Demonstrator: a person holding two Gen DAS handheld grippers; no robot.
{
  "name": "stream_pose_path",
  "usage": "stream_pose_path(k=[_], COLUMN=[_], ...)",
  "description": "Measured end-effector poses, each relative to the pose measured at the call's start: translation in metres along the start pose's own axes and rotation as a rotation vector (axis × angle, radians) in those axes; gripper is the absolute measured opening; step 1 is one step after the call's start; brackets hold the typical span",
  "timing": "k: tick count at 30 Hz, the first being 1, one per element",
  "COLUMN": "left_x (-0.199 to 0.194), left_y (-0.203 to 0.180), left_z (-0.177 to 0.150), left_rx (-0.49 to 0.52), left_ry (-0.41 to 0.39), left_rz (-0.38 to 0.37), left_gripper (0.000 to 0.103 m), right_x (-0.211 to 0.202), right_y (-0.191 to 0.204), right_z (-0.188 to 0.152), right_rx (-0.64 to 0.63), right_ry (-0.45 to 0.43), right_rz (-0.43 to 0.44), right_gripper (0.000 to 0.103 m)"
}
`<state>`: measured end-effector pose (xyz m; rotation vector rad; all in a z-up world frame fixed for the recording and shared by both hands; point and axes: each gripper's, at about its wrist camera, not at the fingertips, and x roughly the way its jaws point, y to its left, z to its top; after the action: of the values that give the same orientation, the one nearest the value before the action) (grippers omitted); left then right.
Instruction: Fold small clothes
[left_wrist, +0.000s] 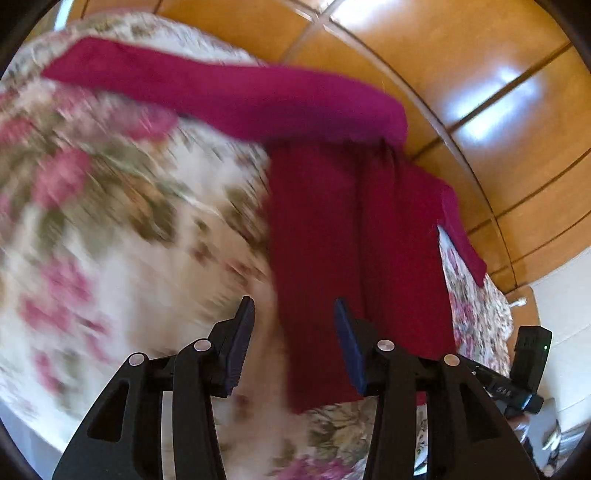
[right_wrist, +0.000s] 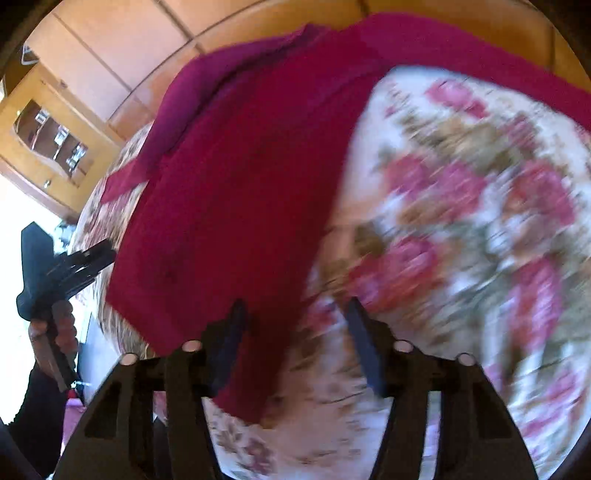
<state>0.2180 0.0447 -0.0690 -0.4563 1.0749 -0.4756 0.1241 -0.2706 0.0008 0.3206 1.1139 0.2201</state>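
Both your claws are spread wide and hold nothing: left gripper (left_wrist: 293, 314), right gripper (right_wrist: 295, 315). The garment (left_wrist: 354, 236) lies on the floral cover (left_wrist: 122, 206), sleeve trailing toward 10 o'clock. Pinch the near hem corners evenly, then fold away, keeping edges aligned.

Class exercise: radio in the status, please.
Left gripper open, empty. Right gripper open, empty. Red garment lies partly folded on floral cover. Nothing blocking.
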Motion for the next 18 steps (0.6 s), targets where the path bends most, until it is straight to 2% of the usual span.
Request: stream_pose_path(k=[1,2,3,7,12,15,18], left_x=[0.008,0.012,0.015,0.000,-0.056,-0.093,-0.108], left_y=[-0.004,-0.007,-0.010,-0.021,-0.033,-0.029,-0.012], left_z=[-0.003,-0.005,-0.005,0.000,-0.006,-0.019,-0.044], left_rx=[0.003,0.009,0.017,0.040,0.098,0.093,0.054], left_ry=[0.002,-0.001,-0.001,-0.048,-0.113,-0.136,-0.113], left_rz=[0.001,0.012,0.022,0.032,0.018,0.008,0.019], left_gripper=[0.041,0.035,0.012,0.008,0.008,0.007,0.007], right_x=[0.001,0.000,-0.001,-0.031,-0.106,-0.140,-0.141], right_y=[0.005,0.008,0.004,0.008,-0.004,-0.025,-0.046], right_z=[-0.001,-0.001,0.002,0.003,-0.007,-0.026,-0.054], right_rx=[-0.012,-0.011,-0.017,-0.070,-0.080,-0.059,-0.033], right_ry=[0.000,0.000,-0.007,-0.079,-0.201,-0.218,-0.161], right_rz=[0.016,0.032,0.018,-0.013,-0.054,-0.073,-0.123], right_gripper=[0.024,0.010,0.009,0.008,0.007,0.007,0.007])
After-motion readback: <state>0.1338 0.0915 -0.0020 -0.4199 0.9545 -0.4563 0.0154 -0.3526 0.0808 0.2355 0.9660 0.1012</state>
